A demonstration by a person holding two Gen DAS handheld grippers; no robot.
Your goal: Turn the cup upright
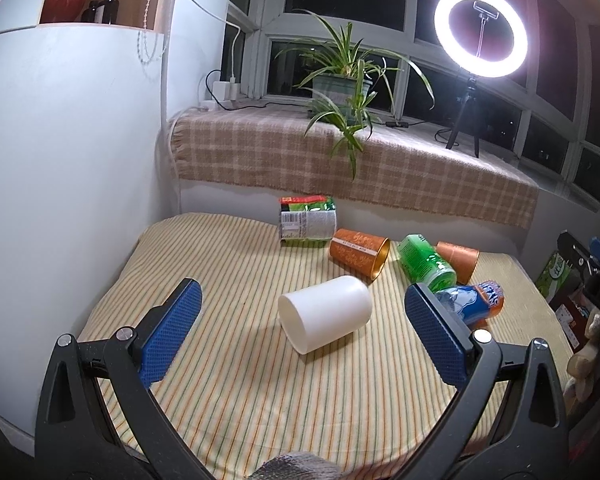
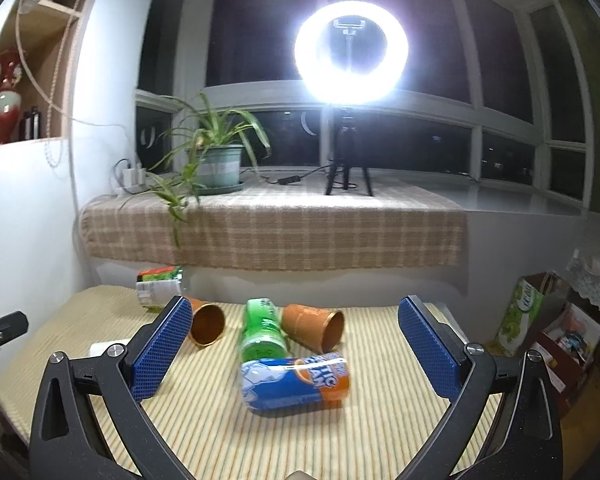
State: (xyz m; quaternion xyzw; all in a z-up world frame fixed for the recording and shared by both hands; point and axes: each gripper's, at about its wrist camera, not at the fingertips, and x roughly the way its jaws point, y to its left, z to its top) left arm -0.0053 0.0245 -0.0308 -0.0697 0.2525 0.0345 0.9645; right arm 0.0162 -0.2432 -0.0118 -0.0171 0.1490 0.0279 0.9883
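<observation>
A white cup (image 1: 325,313) lies on its side on the striped tablecloth (image 1: 228,392), flat end toward me. My left gripper (image 1: 302,334) is open, its blue pads on either side of the cup and a little nearer me. Two orange cups (image 1: 359,254) (image 1: 458,261) also lie on their sides behind it; they show in the right wrist view too (image 2: 207,322) (image 2: 314,326). My right gripper (image 2: 294,354) is open and empty, above a blue and orange can (image 2: 296,382) lying on its side. Only an edge of the white cup (image 2: 102,348) shows there.
A green bottle (image 1: 426,262) lies between the orange cups. A green-labelled pack (image 1: 308,222) lies at the table's back. Behind is a plaid-covered sill (image 1: 340,168) with a potted plant (image 1: 342,88) and a ring light (image 1: 480,32). Boxes (image 2: 548,332) stand right of the table.
</observation>
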